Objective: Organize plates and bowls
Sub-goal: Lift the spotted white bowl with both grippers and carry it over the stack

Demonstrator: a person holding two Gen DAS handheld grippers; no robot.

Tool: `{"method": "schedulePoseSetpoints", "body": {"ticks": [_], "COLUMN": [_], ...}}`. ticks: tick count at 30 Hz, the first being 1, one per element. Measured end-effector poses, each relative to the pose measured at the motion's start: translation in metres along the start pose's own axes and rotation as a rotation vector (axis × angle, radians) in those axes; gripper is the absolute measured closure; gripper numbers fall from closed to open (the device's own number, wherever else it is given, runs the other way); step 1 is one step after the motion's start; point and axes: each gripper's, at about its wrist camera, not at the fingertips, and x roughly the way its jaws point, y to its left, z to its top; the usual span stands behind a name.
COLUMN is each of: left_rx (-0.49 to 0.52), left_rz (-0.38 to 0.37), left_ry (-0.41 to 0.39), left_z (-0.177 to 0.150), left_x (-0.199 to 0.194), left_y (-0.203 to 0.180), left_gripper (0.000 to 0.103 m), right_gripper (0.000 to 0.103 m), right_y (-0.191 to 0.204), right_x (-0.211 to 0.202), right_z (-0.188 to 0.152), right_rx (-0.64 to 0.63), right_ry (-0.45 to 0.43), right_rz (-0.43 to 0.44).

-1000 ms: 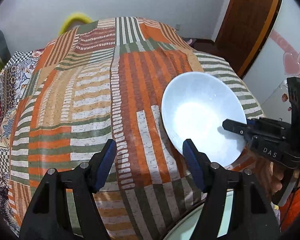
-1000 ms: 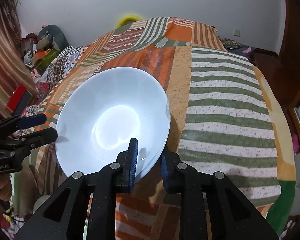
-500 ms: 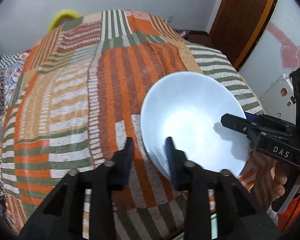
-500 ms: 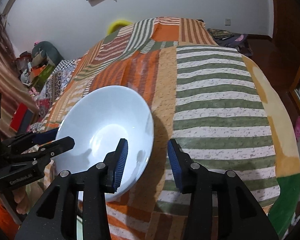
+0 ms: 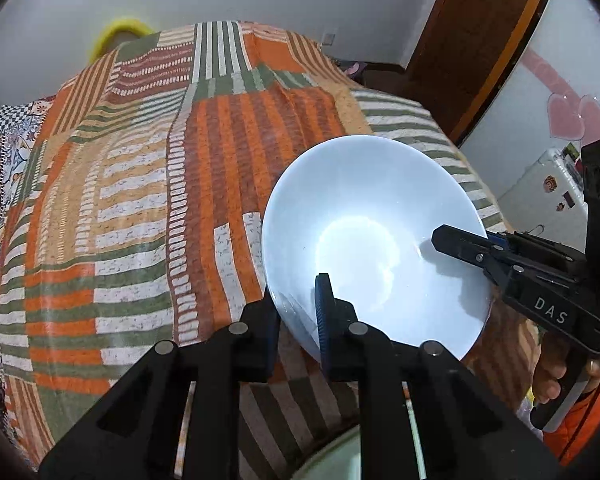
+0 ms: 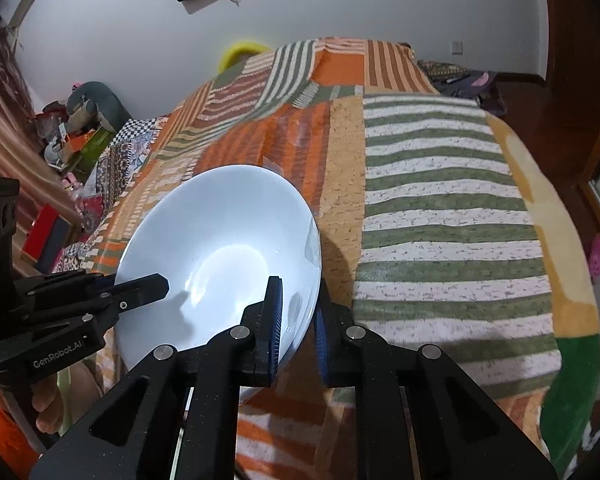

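A white bowl [image 5: 374,236] is held tilted above the striped bedspread [image 5: 140,200]. My left gripper [image 5: 298,320] is shut on the bowl's near left rim, one finger inside and one outside. My right gripper [image 6: 298,320] is shut on the opposite rim of the same bowl [image 6: 224,256]. In the left wrist view the right gripper [image 5: 496,256] reaches in from the right. In the right wrist view the left gripper [image 6: 112,300] reaches in from the left. A pale rim of another dish [image 5: 340,452] shows below the fingers.
The bedspread [image 6: 440,220] covers a wide bed. A wooden door [image 5: 472,40] and a white cabinet [image 5: 540,196] stand on the right. Clutter and boxes [image 6: 76,136] lie on the left side. A yellow object [image 5: 120,28] sits at the far end.
My left gripper closed from wide open onto the bowl's rim. My right gripper opened half a second ago and has closed on the rim again.
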Motion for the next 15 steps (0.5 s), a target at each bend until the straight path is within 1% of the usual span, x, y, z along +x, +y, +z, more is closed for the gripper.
{"method": "schedulePoseSetpoints", "body": {"ticks": [8,15], "left_rx": [0.015,0.017], "left_rz": [0.004,0.016], "left_ry": [-0.089,-0.159], "left_z": [-0.017,-0.045], "left_x": [-0.057,-0.111], "left_y": [-0.009,-0.011], "left_gripper": [0.087,0.087], "right_gripper": [0.09,0.089], "right_y": [0.028,0.056], "right_x": [-0.042,-0.071], "right_z": [-0.006,-0.017], "right_rx": [-0.05,-0.076], "right_ry": [-0.068,-0.114], "right_rz": [-0.018,-0.005]}}
